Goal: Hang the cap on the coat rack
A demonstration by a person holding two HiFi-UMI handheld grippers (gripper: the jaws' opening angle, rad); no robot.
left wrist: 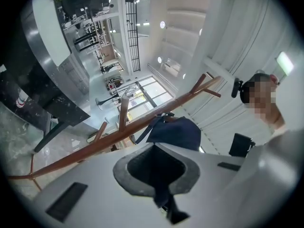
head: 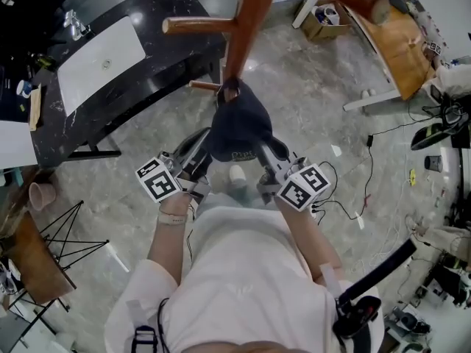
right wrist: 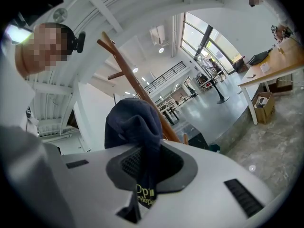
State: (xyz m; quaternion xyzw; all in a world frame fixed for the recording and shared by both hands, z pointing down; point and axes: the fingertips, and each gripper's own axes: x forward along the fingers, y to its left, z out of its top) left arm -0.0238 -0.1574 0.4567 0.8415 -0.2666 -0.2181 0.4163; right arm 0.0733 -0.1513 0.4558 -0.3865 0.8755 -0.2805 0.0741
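Head view shows left gripper [head: 207, 144] and right gripper [head: 260, 148] each clamped on the navy cap [head: 239, 123], its top against the rack [head: 246, 20] beside a peg [head: 203, 87].

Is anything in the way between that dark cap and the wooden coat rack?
Nothing visible. The cap, held by the left hand-held gripper and the right hand-held gripper, is right at the coat rack.

Your left tool [head: 200, 151] and right tool [head: 263, 153] are held side by side in front of you, pointing away from your body. The jaws of each tool are closed, pinching the cap [head: 237, 123] fabric.
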